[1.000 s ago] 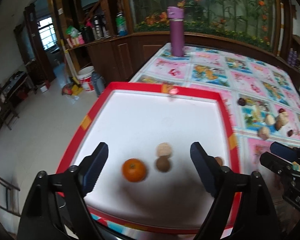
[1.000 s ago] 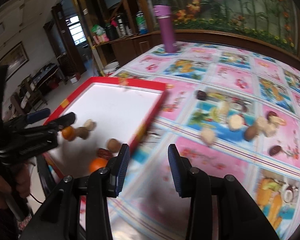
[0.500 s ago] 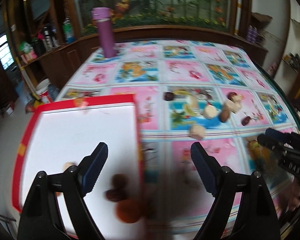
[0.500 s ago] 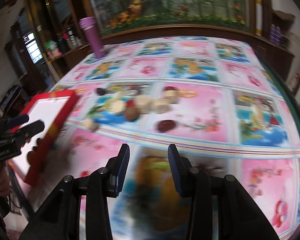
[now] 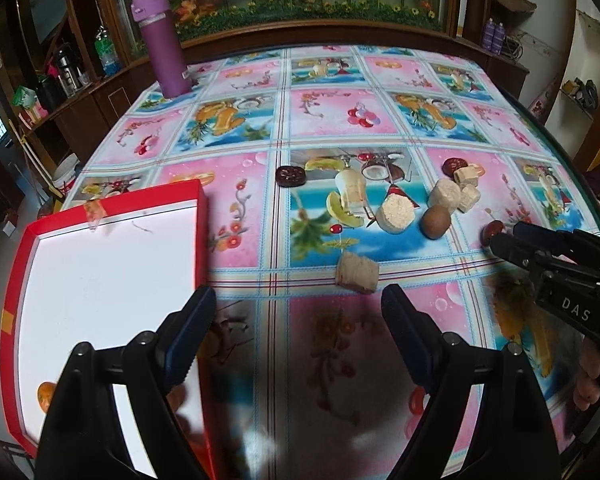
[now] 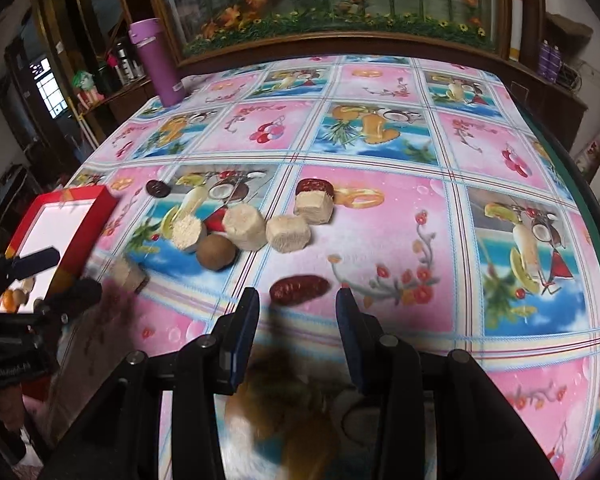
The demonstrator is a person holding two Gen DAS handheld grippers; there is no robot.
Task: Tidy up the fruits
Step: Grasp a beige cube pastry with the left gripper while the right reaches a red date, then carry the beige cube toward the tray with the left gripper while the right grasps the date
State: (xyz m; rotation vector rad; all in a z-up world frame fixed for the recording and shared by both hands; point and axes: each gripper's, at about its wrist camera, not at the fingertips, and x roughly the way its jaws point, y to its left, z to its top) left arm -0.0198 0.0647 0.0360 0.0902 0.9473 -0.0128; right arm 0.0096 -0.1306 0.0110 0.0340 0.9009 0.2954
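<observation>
My left gripper (image 5: 297,293) hovers open over the flowered tablecloth, nothing between its fingers. A beige cylindrical piece (image 5: 357,272) lies just ahead of it. The red tray (image 5: 202,236) with a white floor sits to its left, an orange (image 5: 44,396) in the near corner. My right gripper (image 6: 297,295) stands partly open with a dark red date (image 6: 288,288) on the cloth at its fingertips, untouched by the pads. Beyond lie a round brown fruit (image 6: 216,254) and several beige pieces (image 6: 288,232). In the left wrist view the right gripper (image 5: 508,236) shows at the right by the date (image 5: 492,229).
A purple flask (image 5: 162,44) stands at the table's far left corner. A dark brown disc (image 5: 290,176) lies apart from the cluster. The table's dark rim (image 6: 588,208) curves along the right. A wooden cabinet with a floral panel backs the table.
Both grippers have swung rightwards from the tray and out over the tablecloth. The tray has slid to the left in both views. The red date has come up to the right gripper's tips.
</observation>
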